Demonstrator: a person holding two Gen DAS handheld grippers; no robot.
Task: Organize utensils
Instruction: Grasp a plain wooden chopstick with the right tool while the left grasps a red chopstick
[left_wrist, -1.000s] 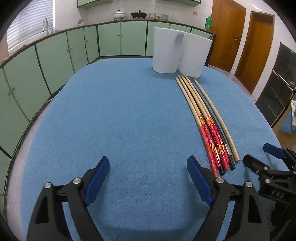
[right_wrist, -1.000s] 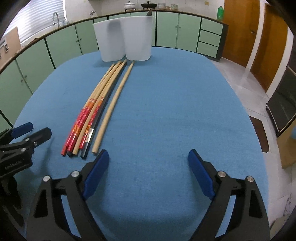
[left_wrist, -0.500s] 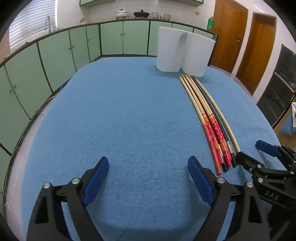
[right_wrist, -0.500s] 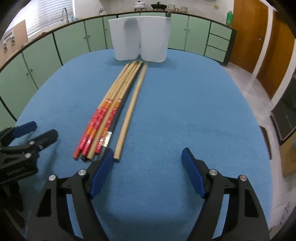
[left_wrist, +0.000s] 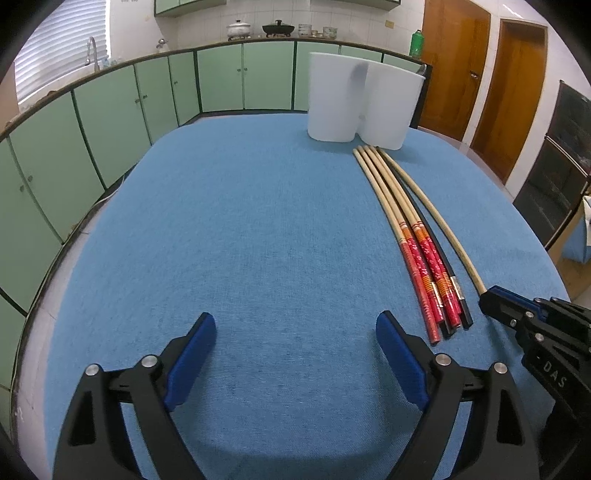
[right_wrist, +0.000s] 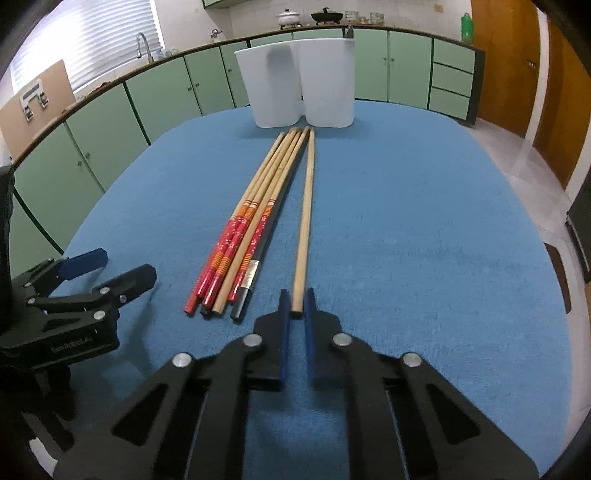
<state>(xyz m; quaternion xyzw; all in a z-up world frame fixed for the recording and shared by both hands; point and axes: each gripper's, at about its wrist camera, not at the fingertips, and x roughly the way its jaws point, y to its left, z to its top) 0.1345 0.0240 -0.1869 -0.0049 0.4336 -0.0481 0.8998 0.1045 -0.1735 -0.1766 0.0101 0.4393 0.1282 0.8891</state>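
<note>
A plain wooden chopstick (right_wrist: 306, 206) lies lengthwise on the blue table (right_wrist: 424, 221), slightly apart from a bundle of several chopsticks (right_wrist: 243, 240) with red patterned handles. My right gripper (right_wrist: 296, 301) is shut on the plain chopstick's near end, blue pads pressing both sides. A white two-compartment holder (right_wrist: 299, 85) stands at the chopsticks' far tips. In the left wrist view my left gripper (left_wrist: 295, 328) hovers open over bare cloth, left of the bundle (left_wrist: 413, 236), with nothing between its fingers. The right gripper (left_wrist: 491, 297) shows there at the plain chopstick's (left_wrist: 436, 218) end.
Green kitchen cabinets (left_wrist: 110, 122) curve around the table's far and left sides. Wooden doors (left_wrist: 454, 66) stand at the far right. The table's left edge (left_wrist: 55, 273) is near my left gripper. Blue cloth stretches wide to the right of the chopsticks.
My right gripper shifted left to the plain chopstick's near end and went from wide open to shut on it. The left gripper stayed open in place.
</note>
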